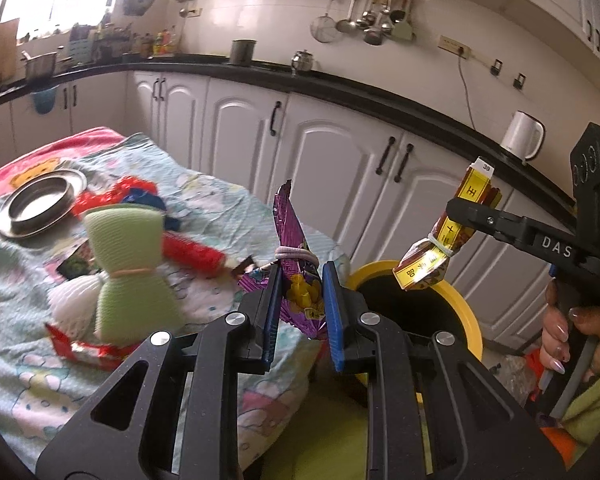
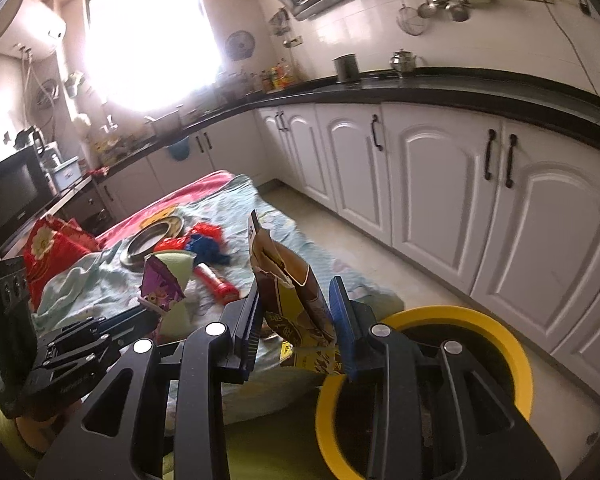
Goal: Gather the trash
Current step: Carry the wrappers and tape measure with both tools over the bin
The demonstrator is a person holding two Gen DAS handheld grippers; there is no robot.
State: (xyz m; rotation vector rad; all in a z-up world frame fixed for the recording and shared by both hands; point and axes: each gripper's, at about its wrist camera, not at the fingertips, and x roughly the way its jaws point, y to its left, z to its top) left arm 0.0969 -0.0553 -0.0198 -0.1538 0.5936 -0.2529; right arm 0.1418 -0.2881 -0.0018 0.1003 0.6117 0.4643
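Observation:
My left gripper (image 1: 300,296) is shut on a purple snack wrapper (image 1: 294,240) tied with a band, held over the table edge beside the yellow-rimmed bin (image 1: 466,312). My right gripper (image 2: 294,312) is shut on a brown and yellow wrapper (image 2: 296,300), held just left of the bin (image 2: 516,356). In the left wrist view the right gripper (image 1: 458,212) holds that wrapper (image 1: 440,248) above the bin's mouth. In the right wrist view the left gripper (image 2: 148,308) and purple wrapper (image 2: 160,284) show at left.
A table under a patterned cloth (image 1: 204,204) holds a metal dish (image 1: 40,204), a green and white bundle (image 1: 128,276), a red tube (image 1: 192,252) and red wrappers (image 1: 88,350). White cabinets (image 1: 332,156) and a black counter with a white kettle (image 1: 522,136) run behind.

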